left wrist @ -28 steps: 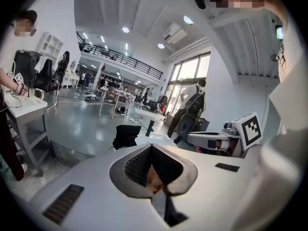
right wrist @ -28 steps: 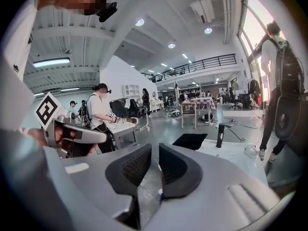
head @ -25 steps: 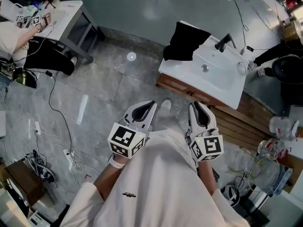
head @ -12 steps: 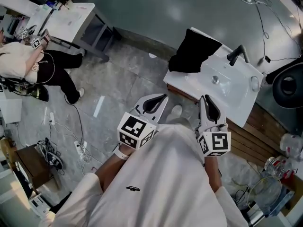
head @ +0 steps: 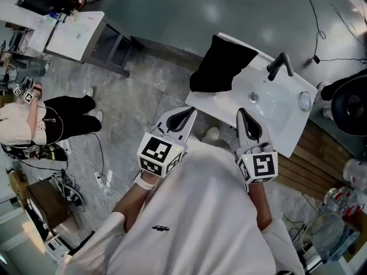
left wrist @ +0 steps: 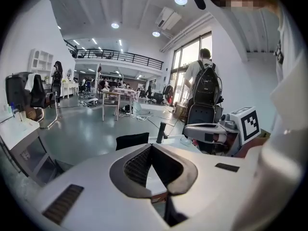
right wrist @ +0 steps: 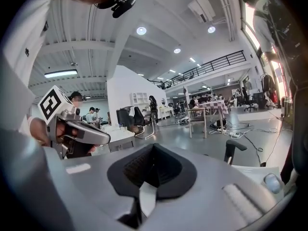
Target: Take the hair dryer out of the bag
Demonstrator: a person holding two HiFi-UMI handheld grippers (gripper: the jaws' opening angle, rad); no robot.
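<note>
Head view has both claws in front of me, pointing at a white washbasin (head: 269, 116). The black bag (head: 221, 65) lies draped over the washbasin's far left corner, left of the black faucet (head: 279, 66). It sits ahead of the left claw (head: 184, 114) and apart from it. The right claw (head: 243, 119) points at the basin's near edge, further from the bag. I cannot make out the hair dryer itself.

Left gripper view shows that claw (left wrist: 151, 147) fully closed on nothing, with the bag (left wrist: 132, 140) just above its joined tips and the faucet (left wrist: 161, 132) beside it. Right gripper view shows that claw (right wrist: 154, 147) with jaws that have just been closing and now meet, empty. The faucet (right wrist: 234, 150) stands off to its right.
</note>
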